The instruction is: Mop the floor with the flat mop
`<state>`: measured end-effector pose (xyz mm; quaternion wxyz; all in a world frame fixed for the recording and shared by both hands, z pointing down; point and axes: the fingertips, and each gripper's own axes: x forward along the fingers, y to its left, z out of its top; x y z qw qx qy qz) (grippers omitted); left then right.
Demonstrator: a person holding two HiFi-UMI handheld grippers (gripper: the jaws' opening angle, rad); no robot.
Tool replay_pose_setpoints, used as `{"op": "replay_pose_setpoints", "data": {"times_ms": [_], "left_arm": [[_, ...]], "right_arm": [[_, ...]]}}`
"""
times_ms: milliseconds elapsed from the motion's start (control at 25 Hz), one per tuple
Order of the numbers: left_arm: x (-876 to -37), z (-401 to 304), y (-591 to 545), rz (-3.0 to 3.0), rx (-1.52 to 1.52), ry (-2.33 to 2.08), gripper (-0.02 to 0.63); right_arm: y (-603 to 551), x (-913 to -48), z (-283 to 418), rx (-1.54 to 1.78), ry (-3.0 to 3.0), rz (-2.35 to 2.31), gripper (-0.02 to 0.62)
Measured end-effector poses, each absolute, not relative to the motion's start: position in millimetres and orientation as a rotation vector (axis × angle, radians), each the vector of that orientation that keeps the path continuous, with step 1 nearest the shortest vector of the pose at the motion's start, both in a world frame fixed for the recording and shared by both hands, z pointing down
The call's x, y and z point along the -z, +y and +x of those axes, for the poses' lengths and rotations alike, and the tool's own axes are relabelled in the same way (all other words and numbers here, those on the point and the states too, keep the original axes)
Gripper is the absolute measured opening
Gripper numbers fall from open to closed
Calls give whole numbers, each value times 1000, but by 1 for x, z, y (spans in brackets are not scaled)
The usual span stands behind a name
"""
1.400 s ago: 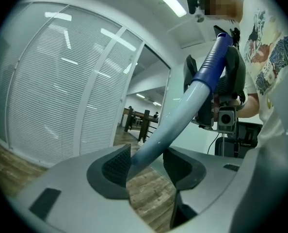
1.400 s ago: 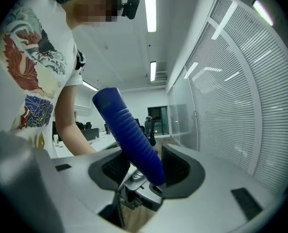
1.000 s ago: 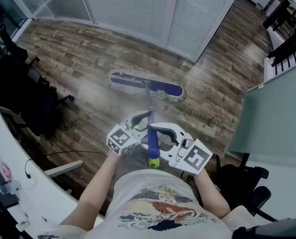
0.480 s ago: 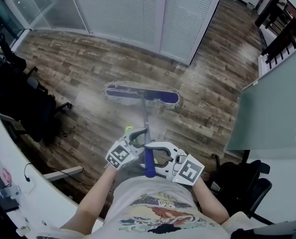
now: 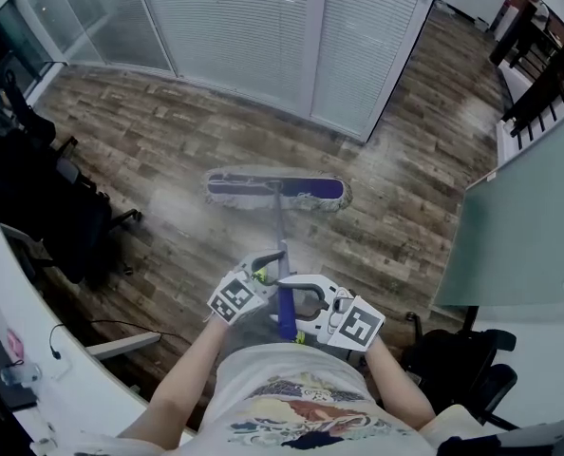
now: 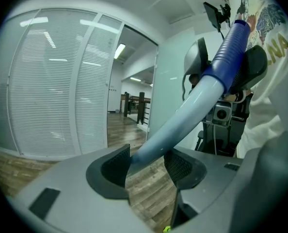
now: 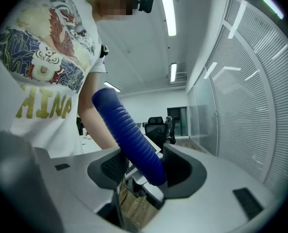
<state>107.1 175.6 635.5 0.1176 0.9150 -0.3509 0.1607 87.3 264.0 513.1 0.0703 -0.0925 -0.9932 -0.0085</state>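
Observation:
The flat mop head [image 5: 275,188], blue with a grey fringe, lies flat on the wood floor ahead of me. Its handle [image 5: 281,240] rises toward my body. My left gripper [image 5: 263,272] is shut on the pale grey shaft [image 6: 183,115], which runs between its pads [image 6: 116,165]. Just below it on the handle, my right gripper [image 5: 296,304] holds the ribbed blue grip [image 7: 129,130]. Its jaws have just been opening a little, with the grip still pressed between both pads [image 7: 179,165].
White blinds and glass panels [image 5: 263,27] close off the far side. A black office chair [image 5: 45,207] stands at the left by a white desk [image 5: 73,369]. A glass partition [image 5: 519,226] and another chair [image 5: 462,359] are at the right.
Both grippers have come down and back toward my body with the handle. The mop head has slid slightly nearer across the floor.

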Motion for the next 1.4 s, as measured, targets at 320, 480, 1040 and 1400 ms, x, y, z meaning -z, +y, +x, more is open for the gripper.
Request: {"op": "replay_pose_setpoints", "data": {"times_ms": [320, 480, 1040, 1400], "left_arm": [[-604, 47, 66, 2681, -271, -1096, 193], [-591, 18, 12, 2714, -259, -1079, 193], [-596, -80, -142, 2756, -241, -1016, 193], [-628, -119, -198, 2724, -416, -1007, 193]], "right_arm": [[145, -457, 24, -121, -3279, -144, 206], [88, -445, -7, -127, -3291, -109, 206], [-66, -464, -107, -154, -3197, 37, 207], [-115, -501, -149, -136, -3086, 121, 213]]}}
